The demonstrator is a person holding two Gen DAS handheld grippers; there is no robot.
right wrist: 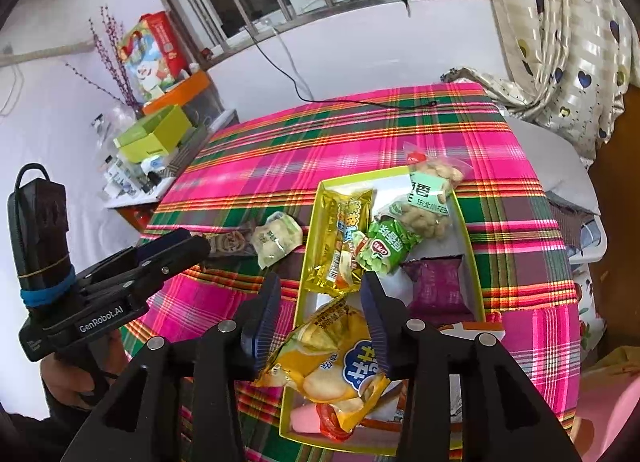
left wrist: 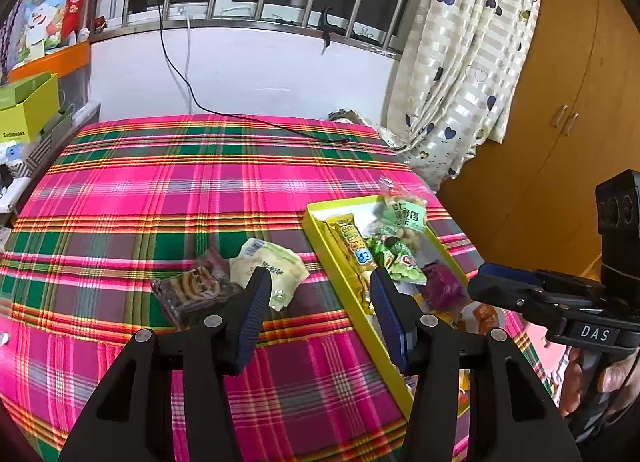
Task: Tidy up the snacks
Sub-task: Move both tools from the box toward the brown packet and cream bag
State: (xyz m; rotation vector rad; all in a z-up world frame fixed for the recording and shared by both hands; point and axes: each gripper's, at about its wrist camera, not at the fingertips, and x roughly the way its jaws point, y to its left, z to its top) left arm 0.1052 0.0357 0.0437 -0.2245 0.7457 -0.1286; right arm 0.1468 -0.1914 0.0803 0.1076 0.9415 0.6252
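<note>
The yellow-rimmed tray [right wrist: 311, 218] lies on the pink plaid cloth [left wrist: 160, 198] that covers the desk. At the tray's 12 o'clock end a clear peanut bag [right wrist: 430, 198] leans over the far rim. Just below it sit a green pea packet [right wrist: 386, 248] and, at its 9 o'clock, a gold snack packet [right wrist: 340, 238] along the left wall. A purple packet [right wrist: 436, 282] lies at the tray's 3 o'clock side. At the near, 6 o'clock end a yellow chip bag [right wrist: 332, 358] rests on top of other wrappers, one red and one pink.

The right tool [right wrist: 320, 314] is released: its jaws stand apart on either side of the chip bag's upper end, and whether a pad touches the bag I cannot tell. The left tool [left wrist: 316, 302] is also released, with nothing between its jaws.

Outside the tray, at its 9 o'clock, a pale cream packet [left wrist: 272, 274] and a dark cookie packet [left wrist: 192, 290] lie touching on the cloth. A black cable [left wrist: 248, 118] crosses the far edge. Green boxes [right wrist: 154, 134] are stacked beyond the desk at 10 o'clock.
</note>
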